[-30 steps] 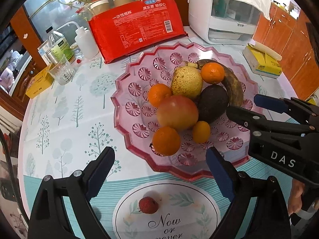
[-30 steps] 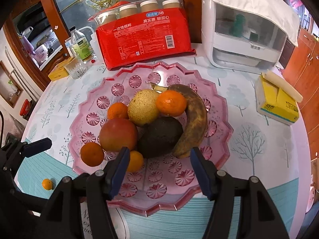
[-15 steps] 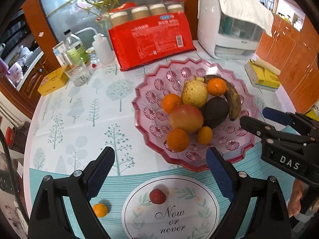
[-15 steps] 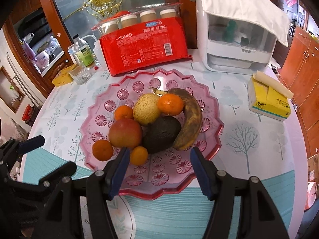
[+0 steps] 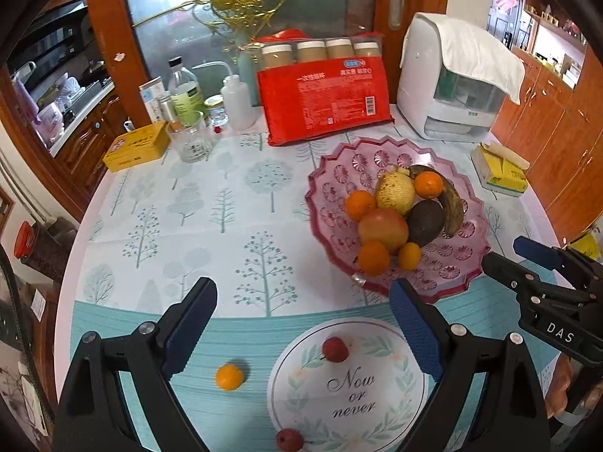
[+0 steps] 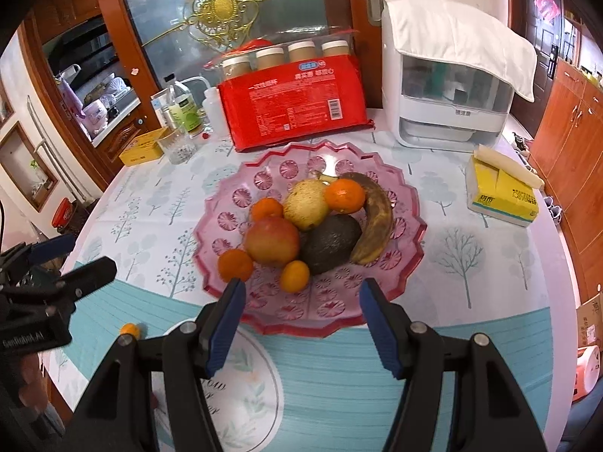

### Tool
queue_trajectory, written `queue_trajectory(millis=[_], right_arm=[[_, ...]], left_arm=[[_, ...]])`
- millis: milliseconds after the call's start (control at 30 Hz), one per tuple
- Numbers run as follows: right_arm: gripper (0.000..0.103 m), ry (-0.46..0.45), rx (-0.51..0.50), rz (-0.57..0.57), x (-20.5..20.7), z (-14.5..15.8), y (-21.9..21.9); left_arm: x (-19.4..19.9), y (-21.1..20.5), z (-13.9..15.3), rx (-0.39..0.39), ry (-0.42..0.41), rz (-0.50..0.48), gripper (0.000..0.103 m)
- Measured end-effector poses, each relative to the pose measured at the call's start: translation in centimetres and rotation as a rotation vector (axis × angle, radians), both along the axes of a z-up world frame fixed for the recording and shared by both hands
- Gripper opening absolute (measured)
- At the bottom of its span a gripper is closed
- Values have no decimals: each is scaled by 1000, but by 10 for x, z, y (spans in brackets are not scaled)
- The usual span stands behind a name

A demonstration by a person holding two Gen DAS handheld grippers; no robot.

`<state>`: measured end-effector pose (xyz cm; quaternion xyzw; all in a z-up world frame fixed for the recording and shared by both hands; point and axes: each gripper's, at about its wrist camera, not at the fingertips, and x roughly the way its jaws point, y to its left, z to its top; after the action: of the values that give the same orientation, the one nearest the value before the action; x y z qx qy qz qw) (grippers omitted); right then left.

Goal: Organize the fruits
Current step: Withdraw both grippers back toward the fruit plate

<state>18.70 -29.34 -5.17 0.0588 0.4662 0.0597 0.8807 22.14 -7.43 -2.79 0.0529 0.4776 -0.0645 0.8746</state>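
The left tool [image 5: 303, 303] is hovering above the near edge of the surface [image 5: 181, 226] with its blue pads spread wide and nothing between them. Beneath it, on the teal band of the cloth, a small orange fruit [image 5: 229, 376] is lying loose, and just beside it a red lychee [image 5: 335, 349] is sitting on the printed round emblem, with a second red lychee [image 5: 289, 440] at the emblem's near rim. The right tool [image 6: 301, 301] is hanging over the front lip of the pink glass dish [image 6: 331, 310], its pads parted and gripping nothing.

The dish is holding the gathered fruit: an apple [image 6: 272, 240], a dark avocado [image 6: 328, 243], a browned banana [image 6: 374, 219], a yellowish pear [image 6: 306, 203], and several oranges, one [image 6: 235, 264] sitting just past the right tool's left pad and a small one [image 6: 294, 276] touching the avocado.

Behind the dish, a red packet of paper cups [image 6: 296, 103] is leaning upright, with a white appliance [image 6: 450, 75] draped in a cloth beside it. A yellow tissue pack [image 6: 501, 196] is lying to the right of the dish, well apart from it. At the far left, bottles, a glass [image 5: 189, 143] and a yellow box [image 5: 136, 145] are crowding the back edge.
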Motion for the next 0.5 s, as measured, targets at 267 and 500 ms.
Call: queue_trajectory(millis=[267,500], right_arm=[[63,1,0,37,-25,1,27],[63,21,15,59,-51,-5,58]], left_arm=[[-30,33,6,0,-11,-2,92],[-55,64,-4,42,-2,-7,92]])
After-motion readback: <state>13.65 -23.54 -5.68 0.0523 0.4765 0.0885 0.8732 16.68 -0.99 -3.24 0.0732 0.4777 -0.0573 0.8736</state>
